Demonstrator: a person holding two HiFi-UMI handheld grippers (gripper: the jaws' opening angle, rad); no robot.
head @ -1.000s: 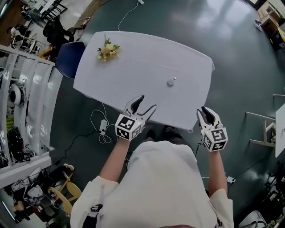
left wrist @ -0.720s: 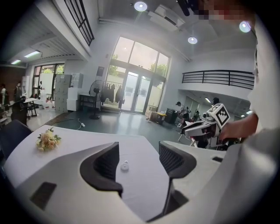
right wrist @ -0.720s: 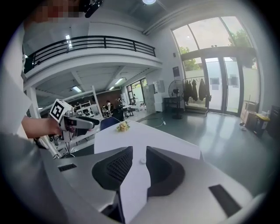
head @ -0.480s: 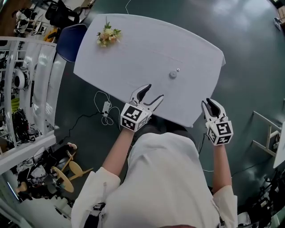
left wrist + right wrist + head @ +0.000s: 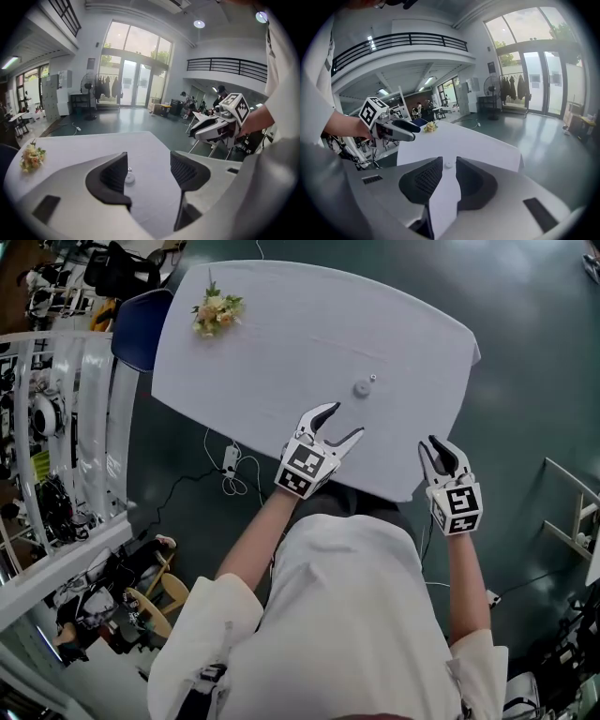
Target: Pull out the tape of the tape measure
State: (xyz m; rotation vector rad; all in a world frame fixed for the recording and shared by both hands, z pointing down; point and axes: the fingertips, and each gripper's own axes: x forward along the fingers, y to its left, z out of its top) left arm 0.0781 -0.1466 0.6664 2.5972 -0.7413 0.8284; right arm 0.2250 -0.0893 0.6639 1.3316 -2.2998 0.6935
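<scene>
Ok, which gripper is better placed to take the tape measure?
Left. The left gripper is over the table with jaws wide apart, the tape measure lined up ahead of them. The right gripper, jaws narrower, just closing, empty, hangs at the table's edge.

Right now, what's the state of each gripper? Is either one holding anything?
Left gripper: open wide, holding nothing.
Right gripper: open with a narrower gap, holding nothing.
</scene>
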